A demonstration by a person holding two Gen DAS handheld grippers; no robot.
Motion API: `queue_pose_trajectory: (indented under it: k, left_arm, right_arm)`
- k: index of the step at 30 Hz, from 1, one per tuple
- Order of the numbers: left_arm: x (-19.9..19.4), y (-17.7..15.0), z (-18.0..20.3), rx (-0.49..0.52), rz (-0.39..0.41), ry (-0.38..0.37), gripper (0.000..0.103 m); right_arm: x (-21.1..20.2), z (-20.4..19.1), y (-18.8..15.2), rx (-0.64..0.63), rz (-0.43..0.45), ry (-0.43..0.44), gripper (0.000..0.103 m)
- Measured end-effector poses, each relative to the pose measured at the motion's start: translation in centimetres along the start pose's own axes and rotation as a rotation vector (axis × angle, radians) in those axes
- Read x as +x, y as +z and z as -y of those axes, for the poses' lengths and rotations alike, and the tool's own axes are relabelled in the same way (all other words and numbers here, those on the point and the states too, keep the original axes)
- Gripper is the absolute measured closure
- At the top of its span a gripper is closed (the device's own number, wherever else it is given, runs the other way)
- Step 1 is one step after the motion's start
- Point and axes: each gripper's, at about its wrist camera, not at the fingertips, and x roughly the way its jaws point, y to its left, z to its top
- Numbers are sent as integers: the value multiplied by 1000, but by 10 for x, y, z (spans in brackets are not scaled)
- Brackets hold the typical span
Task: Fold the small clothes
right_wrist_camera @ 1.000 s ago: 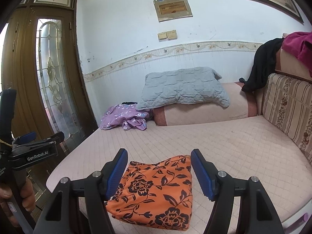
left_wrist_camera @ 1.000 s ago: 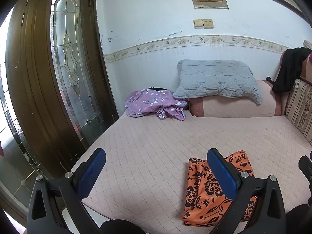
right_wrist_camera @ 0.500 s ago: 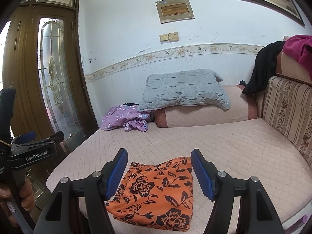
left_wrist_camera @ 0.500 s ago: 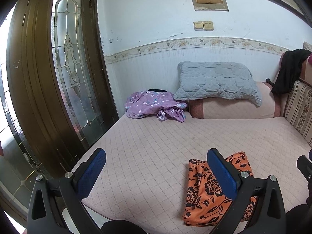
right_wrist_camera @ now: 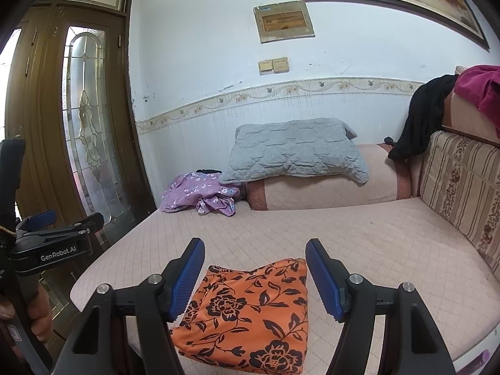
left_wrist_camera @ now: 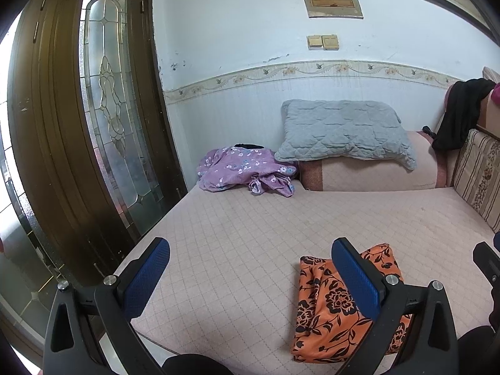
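Observation:
A folded orange cloth with black flowers (right_wrist_camera: 250, 312) lies near the front edge of the pink quilted bed (right_wrist_camera: 359, 243); it also shows in the left wrist view (left_wrist_camera: 325, 306). My right gripper (right_wrist_camera: 254, 278) is open and empty, held above the cloth. My left gripper (left_wrist_camera: 250, 275) is open and empty, to the left of the cloth near the bed's front left corner. It also shows from the side in the right wrist view (right_wrist_camera: 59, 228). A crumpled purple flowered garment (left_wrist_camera: 243, 172) lies at the bed's far left corner.
A grey quilted pillow (left_wrist_camera: 343, 131) rests on a pink bolster (left_wrist_camera: 375, 175) against the far wall. A striped cushion (right_wrist_camera: 462, 181) lines the right side, with black (right_wrist_camera: 422, 118) and magenta (right_wrist_camera: 481, 90) clothes above. A wooden glass door (left_wrist_camera: 103, 118) stands left.
Both grippers have drawn back and risen slightly, so the view looks a little higher. The orange cloth and the purple garment have not moved. Both grippers stay open.

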Motion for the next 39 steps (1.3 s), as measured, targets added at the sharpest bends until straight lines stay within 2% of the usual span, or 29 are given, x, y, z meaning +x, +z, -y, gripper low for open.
queue_pose_trajectory:
  k: [11,22,39]
  left_arm:
    - [2,6,-3,-7,16,-13,0]
    - [9,16,-12,-21,30,-27,0]
    - [23,15,-20,-31,17,-61,0]
  right_arm:
    - [2,-6,6,-19,10,-4,32]
    - [7,-21,24,-57,56,-13,32]
    - [17,-32,20,-93,32,-44,31]
